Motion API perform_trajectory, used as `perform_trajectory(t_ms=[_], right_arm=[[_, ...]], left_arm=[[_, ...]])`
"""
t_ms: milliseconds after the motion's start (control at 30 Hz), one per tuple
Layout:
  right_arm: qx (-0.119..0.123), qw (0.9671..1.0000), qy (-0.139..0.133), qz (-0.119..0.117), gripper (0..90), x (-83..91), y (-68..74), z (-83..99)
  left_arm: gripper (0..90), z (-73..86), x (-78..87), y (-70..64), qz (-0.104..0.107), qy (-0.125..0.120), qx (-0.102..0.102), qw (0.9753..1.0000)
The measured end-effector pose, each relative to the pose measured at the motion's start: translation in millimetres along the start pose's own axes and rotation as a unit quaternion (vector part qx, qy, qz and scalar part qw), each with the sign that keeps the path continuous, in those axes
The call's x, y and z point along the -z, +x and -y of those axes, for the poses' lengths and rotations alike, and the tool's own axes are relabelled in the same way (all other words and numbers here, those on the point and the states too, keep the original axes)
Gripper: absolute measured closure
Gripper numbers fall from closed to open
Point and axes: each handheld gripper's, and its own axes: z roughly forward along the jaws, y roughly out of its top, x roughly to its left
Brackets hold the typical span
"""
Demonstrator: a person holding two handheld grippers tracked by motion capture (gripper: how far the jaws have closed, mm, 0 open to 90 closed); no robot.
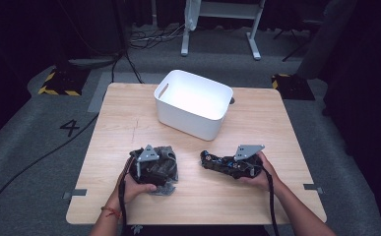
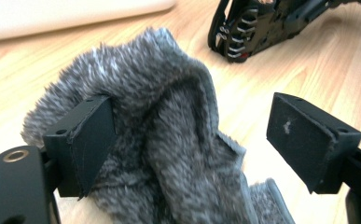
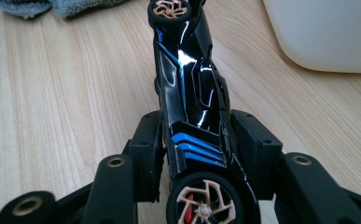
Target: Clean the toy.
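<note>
1. toy car (image 3: 192, 107), glossy black with blue stripes and tan spoked wheels, lies on its side on the tabletop (image 1: 119, 118) toward the near right corner, nose pointing toward the left edge.
2. right tongs (image 3: 201, 149) are clamped on the toy car's body near its rear wheel; in the right gripper view both jaws press against its two sides. in the high view the right tongs (image 1: 230, 165) are held by the person's right hand (image 1: 259, 174), with a grey three-cornered plate on top.
3. furry cloth (image 2: 169, 140), grey and fluffy, sits bunched up on the tabletop toward the near left corner, well apart from the far edge.
4. left tongs (image 2: 192, 135) stand apart, jaws wide open; the furry cloth rises between them, touching the left jaw, while the right jaw stands clear of it over bare wood. in the high view the left tongs (image 1: 151, 164) rest over the furry cloth (image 1: 166, 160), held by the person's left hand (image 1: 136, 187).
5. white bin (image 1: 193, 104) stands near the far edge of the tabletop, roughly at the middle, turned at a slight angle, with a slot handle in its left wall. its pale wall shows at the top of both gripper views.
6. toy car and furry cloth lie near each other along the near edge, with a strip of bare wood between them.
</note>
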Motion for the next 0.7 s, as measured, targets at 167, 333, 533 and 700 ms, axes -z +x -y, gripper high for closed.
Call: perform_trajectory(t_ms=[167, 333, 533, 700], right_arm=[[0.003, 1.0000, 0.004, -0.003, 57.4, -0.4, -0.2, 0.6], [0.001, 1.0000, 0.002, -0.005, 57.4, 0.5, 0.3, 1.9], [0.002, 1.0000, 0.001, -0.005, 57.4, 3.8, 1.6, 5.0], [0.000, 1.0000, 0.001, -0.008, 57.4, 5.7, 2.8, 6.7]], left_arm=[[16.0, -9.6, -2.8, 3.2, -0.003, -0.003, -0.009, 0.9999], [16.1, -28.0, -6.0, 7.6, -0.003, -0.009, -0.022, 0.9997], [15.8, -58.3, -14.9, 13.7, 0.010, -0.022, -0.033, 0.9992], [15.8, -81.1, -26.5, 11.7, -0.003, -0.013, -0.061, 0.9980]])
